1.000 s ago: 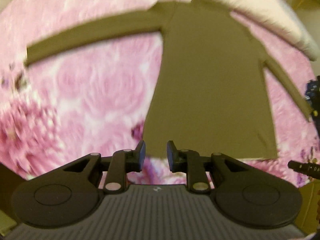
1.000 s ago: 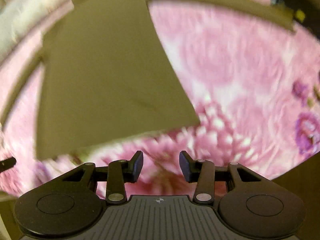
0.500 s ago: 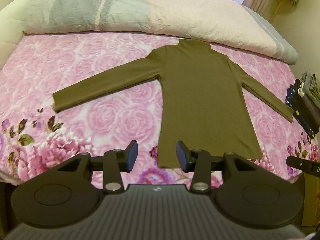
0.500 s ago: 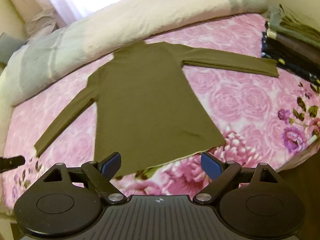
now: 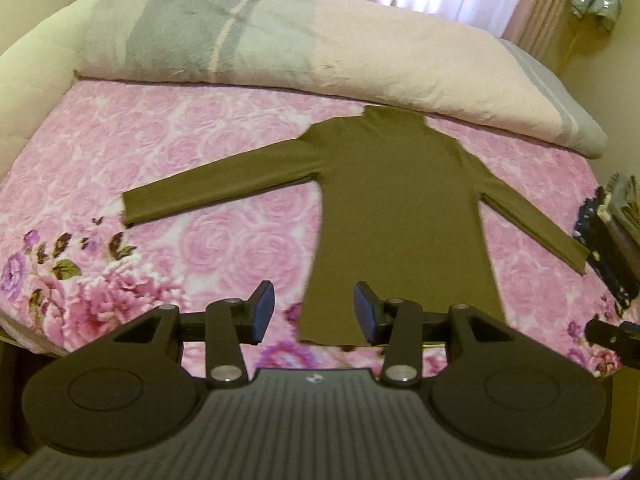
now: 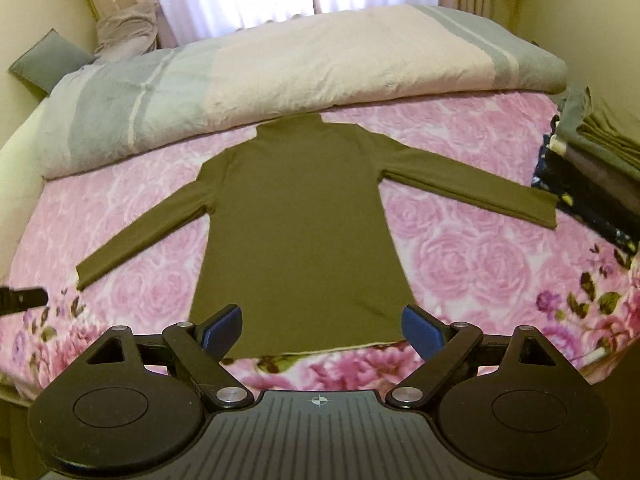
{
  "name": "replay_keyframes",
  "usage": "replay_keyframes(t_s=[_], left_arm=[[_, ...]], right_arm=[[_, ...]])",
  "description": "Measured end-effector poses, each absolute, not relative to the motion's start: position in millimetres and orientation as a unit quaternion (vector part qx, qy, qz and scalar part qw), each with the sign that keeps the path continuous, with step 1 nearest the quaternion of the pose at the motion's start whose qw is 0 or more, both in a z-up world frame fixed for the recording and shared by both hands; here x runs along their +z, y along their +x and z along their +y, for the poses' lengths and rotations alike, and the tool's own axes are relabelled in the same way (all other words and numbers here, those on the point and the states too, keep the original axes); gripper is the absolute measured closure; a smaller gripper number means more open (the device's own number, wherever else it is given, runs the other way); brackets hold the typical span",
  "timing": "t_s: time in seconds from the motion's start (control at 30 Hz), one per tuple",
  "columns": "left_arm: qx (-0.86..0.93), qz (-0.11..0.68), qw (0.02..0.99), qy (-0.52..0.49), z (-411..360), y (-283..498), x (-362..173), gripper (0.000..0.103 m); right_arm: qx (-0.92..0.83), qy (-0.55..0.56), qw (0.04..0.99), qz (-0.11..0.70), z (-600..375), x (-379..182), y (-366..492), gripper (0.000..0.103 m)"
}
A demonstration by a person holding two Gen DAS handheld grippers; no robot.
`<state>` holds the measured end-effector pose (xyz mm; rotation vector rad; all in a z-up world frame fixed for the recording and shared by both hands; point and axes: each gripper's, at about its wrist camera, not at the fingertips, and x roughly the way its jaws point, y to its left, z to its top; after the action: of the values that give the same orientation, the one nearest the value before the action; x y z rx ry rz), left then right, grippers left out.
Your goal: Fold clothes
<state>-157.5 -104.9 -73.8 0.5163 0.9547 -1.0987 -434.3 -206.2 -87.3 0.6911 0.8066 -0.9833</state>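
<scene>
Turtleneck (image 6: 300, 216) lies flat on my rose bedspread (image 6: 460, 256) — sleeves spread, hem near the edge; left tongs (image 5: 314, 316) opening, right tongs (image 6: 322, 326) wide, both empty.

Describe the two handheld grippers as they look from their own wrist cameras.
Both look alike. The left gripper and right gripper each have a dark grey ribbed body with a small round crosshair mark, two black round housings, black link arms on silver pivot pins, and fingers faced with blue pads. No cables, hands or sleeves show.
</scene>
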Motion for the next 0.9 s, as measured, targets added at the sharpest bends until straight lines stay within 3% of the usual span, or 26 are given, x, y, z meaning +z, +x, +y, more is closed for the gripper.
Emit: replay_keyframes(t_s=[0.33, 0.9], left_arm=[[-0.493, 0.428, 0.721, 0.232, -102.9, -248.7, -60.9, 0.061], [-0.413, 0.442, 0.759, 0.240, -63.2, -292.0, -59.3, 0.058]], right_arm=[[-0.439, 0.301, 0.751, 0.391, -218.6, -72.5, -506.7, 0.014], [-0.369, 0.271, 0.776, 0.433, -215.0, -72.3, -536.3, 0.014]])
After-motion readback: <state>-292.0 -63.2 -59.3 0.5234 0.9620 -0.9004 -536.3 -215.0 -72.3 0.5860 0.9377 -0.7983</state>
